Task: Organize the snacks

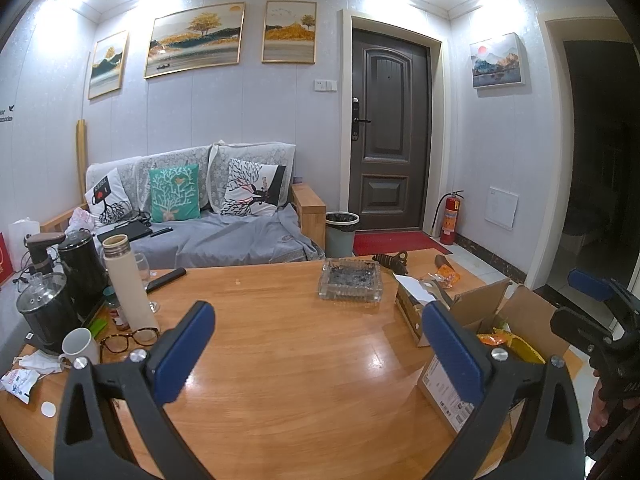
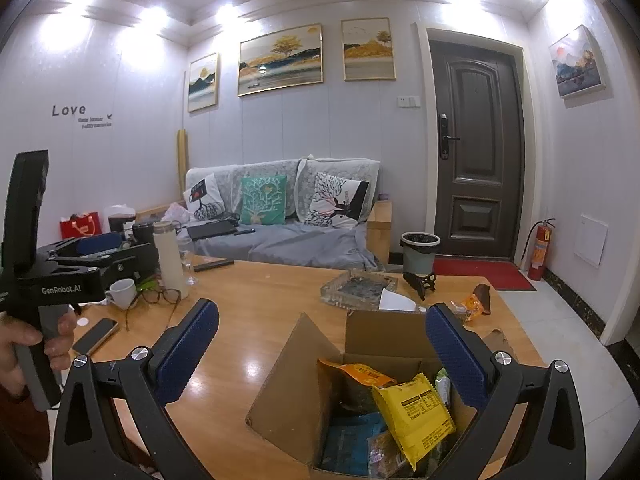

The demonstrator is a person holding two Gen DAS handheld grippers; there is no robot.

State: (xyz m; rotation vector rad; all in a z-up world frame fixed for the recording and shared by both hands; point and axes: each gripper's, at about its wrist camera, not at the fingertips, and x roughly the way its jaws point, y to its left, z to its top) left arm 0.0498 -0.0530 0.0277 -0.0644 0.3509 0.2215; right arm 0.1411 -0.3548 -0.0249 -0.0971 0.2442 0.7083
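Observation:
An open cardboard box (image 2: 298,376) stands on the wooden table (image 2: 248,304), directly under my right gripper (image 2: 322,354). That gripper is open and holds nothing. Inside the box lie a yellow packet (image 2: 412,412), an orange packet (image 2: 364,374), a blue packet (image 2: 348,440) and a green one (image 2: 442,384). A loose orange snack packet (image 2: 470,304) lies on the table behind the box. My left gripper (image 1: 320,348) is open and empty over bare tabletop, left of the box (image 1: 476,308). In the left wrist view the right gripper (image 1: 576,304) shows at the right edge.
A glass ashtray (image 1: 350,280) and a tissue box (image 1: 408,308) sit behind the cardboard box. At the table's left are a thermos (image 1: 128,284), mug (image 1: 80,346), glasses (image 1: 128,340), kettles (image 1: 44,312) and a phone (image 2: 96,336). A hand (image 2: 24,344) holds the left gripper.

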